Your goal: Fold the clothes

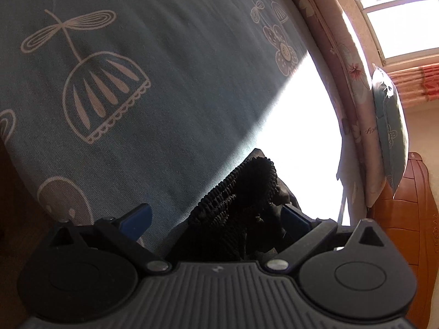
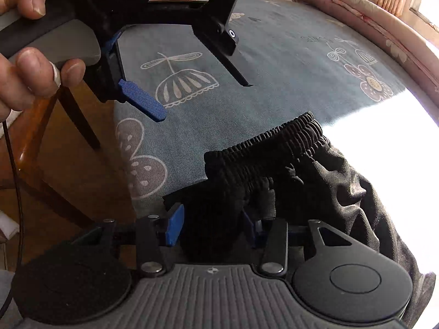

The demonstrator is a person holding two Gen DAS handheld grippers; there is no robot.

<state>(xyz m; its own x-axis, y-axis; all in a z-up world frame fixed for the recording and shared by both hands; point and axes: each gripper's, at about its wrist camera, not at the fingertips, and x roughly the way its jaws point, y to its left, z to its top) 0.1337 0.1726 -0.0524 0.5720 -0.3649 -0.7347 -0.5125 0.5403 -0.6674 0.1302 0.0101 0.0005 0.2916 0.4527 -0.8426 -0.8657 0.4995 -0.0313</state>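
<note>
Right tongs [image 2: 214, 226] clamp one black garment [image 2: 296, 164] (elastic waistband); left tongs [image 2: 192, 87] agape.

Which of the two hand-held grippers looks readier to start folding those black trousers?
Right. The right hand-held gripper already has the black trousers' waistband bunched between its fingers, low at the bed. The left hand-held gripper is raised above the bed, jaws wide open, holding nothing.

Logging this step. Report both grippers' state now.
Left gripper: open, black pants bunched between its fingers, no pinch.
Right gripper: shut on the pants' waistband.
</note>
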